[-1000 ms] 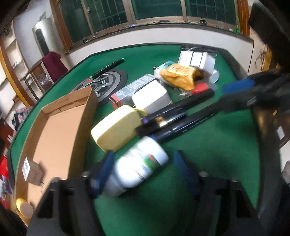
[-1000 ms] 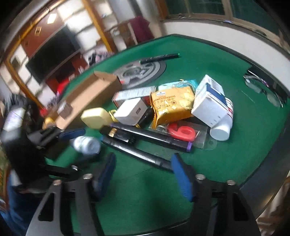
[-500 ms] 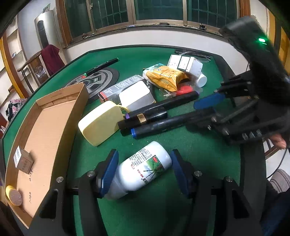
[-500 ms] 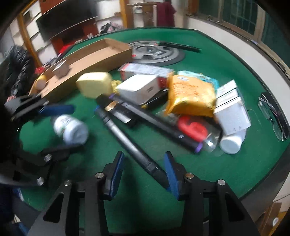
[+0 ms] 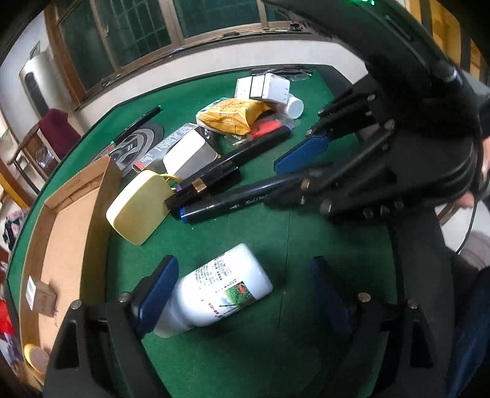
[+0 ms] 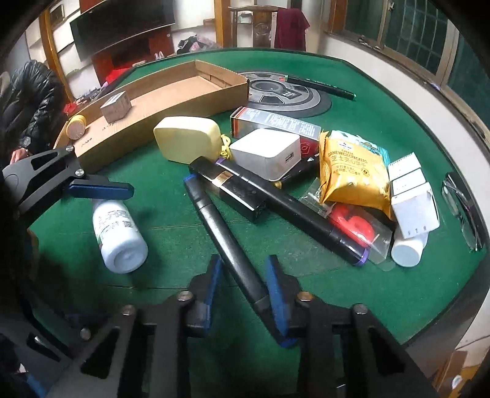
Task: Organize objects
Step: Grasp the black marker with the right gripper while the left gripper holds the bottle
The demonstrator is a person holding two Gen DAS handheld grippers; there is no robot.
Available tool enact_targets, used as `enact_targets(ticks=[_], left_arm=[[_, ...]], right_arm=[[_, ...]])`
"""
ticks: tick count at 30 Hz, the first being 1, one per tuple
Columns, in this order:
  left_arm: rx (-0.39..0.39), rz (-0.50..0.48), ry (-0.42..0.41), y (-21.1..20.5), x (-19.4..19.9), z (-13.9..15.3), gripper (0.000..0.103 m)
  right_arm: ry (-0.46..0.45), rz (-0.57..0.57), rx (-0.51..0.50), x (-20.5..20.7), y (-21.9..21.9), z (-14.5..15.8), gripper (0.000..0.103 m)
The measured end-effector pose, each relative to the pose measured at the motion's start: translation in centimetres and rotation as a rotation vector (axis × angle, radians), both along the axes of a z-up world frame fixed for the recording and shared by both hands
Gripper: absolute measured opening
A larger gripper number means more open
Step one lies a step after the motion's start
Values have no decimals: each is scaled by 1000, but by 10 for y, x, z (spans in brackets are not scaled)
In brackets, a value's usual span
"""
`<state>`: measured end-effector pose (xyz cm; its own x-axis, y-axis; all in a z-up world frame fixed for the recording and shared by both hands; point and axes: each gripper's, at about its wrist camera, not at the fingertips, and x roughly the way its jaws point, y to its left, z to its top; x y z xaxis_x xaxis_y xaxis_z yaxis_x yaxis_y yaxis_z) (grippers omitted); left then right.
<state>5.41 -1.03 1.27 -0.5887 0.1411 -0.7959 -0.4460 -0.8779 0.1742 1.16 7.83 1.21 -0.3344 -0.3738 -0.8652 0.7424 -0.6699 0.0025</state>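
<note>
Black marker (image 6: 228,242) between near-closed right fingers (image 6: 277,295) (contact unclear); left fingers (image 5: 156,289) wide around white bottle (image 5: 214,292).

Green felt table (image 6: 352,76) under bottle (image 6: 118,235), marker (image 6: 223,232), box (image 6: 159,91).

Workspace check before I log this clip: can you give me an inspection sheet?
Surface: green felt table.
Job's things: white bottle lying down; black marker; cardboard tray holding a small box.
Clutter: yellow case, white charger, cracker bag, glasses.
Grippers: left tool open around the bottle; right tool nearly closed around the marker.
Cables: nothing seen on the table.
Surroundings: windows, TV, chair.
</note>
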Motion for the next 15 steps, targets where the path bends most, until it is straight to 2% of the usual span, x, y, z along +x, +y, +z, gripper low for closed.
enact_targets(ticks=[4, 6, 7, 12, 13, 14, 15], left_arm=[[5, 39, 13, -12, -4, 5, 59], [52, 48, -6, -22, -6, 8, 59], [52, 49, -8, -24, -6, 7, 59], [-9, -3, -4, -21, 4, 3, 61], [-22, -30, -3, -19, 8, 1, 70], [-35, -49, 11, -16, 11, -1, 75], [-34, -53, 24, -16, 13, -1, 75]], right_arm=[[-64, -17, -20, 1, 0, 3, 23], [-121, -16, -35, 2, 0, 4, 21], [-128, -14, -34, 3, 0, 4, 21], [-36, 40, 40, 14, -12, 2, 21], [-22, 43, 46, 16, -13, 2, 21], [-12, 42, 48, 17, -15, 2, 21], [-7, 43, 52, 18, -16, 2, 21]])
